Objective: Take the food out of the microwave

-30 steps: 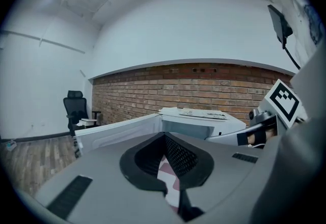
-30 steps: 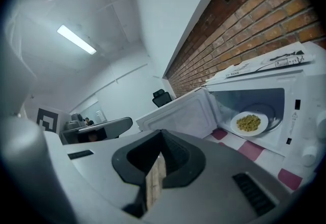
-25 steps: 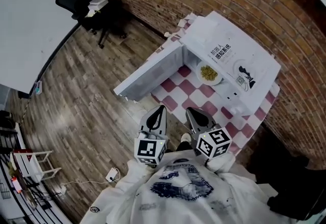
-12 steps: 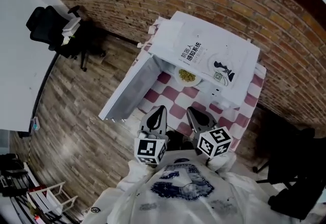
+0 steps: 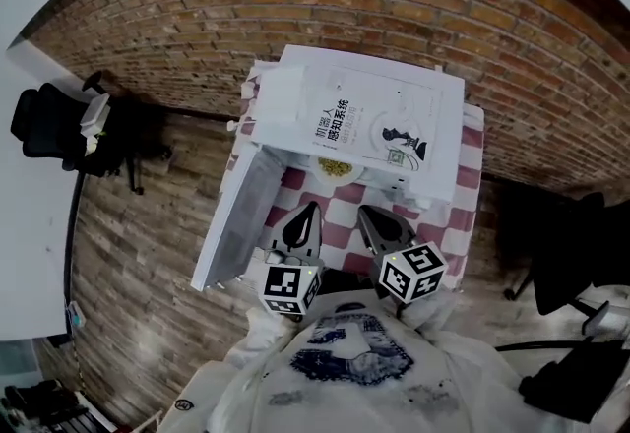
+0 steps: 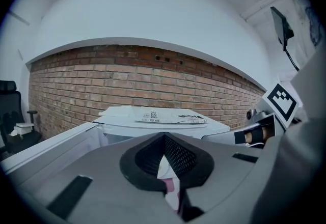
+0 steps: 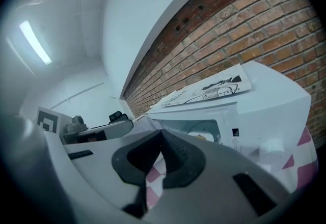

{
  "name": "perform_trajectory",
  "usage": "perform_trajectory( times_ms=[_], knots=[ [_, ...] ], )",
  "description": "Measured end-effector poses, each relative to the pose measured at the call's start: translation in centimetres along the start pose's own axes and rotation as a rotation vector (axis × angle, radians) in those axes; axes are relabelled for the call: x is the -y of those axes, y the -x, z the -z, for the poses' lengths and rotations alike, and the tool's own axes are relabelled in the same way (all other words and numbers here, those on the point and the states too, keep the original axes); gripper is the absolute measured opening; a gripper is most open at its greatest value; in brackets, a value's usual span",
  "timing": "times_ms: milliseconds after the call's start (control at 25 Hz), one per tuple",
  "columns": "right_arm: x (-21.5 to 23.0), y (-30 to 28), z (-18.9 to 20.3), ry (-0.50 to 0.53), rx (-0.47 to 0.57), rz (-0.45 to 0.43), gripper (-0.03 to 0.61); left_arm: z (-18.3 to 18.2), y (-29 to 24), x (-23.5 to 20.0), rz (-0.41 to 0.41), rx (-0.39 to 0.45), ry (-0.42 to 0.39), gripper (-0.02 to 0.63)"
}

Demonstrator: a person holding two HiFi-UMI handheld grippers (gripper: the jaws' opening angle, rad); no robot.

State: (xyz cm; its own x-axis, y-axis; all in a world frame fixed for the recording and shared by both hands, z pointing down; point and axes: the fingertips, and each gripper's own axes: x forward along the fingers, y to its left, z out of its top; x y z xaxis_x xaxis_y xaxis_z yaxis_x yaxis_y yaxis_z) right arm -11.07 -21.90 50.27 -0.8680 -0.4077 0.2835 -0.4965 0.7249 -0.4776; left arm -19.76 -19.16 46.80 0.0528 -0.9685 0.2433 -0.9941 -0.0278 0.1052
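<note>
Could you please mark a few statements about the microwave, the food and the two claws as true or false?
1. The microwave's door stands open. True.
2. The microwave stands on a red-and-white checked tablecloth. True.
3. The plate of food sits on the tablecloth, outside the microwave. False: it is inside the microwave's cavity.
4. The left claw grips the plate. False: it is shut on nothing and held short of the microwave.
5. The right claw is shut. True.
</note>
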Motion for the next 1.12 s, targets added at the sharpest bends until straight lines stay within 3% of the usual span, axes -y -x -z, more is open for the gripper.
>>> perform_trajectory(
  times_ms=[480,1120],
  knots=[
    [0.3,-1.1,-0.1,-0.025,0.089,0.184,0.014,1.0,-3.3,-1.7,0.207,-0.034,0.006,0.009],
    [-0.5,-1.4,0.8,-0.026,0.137,0.278,0.014,5.0,-4.8,-1.6,0.349,-0.1,0.039,0.009]
  ],
)
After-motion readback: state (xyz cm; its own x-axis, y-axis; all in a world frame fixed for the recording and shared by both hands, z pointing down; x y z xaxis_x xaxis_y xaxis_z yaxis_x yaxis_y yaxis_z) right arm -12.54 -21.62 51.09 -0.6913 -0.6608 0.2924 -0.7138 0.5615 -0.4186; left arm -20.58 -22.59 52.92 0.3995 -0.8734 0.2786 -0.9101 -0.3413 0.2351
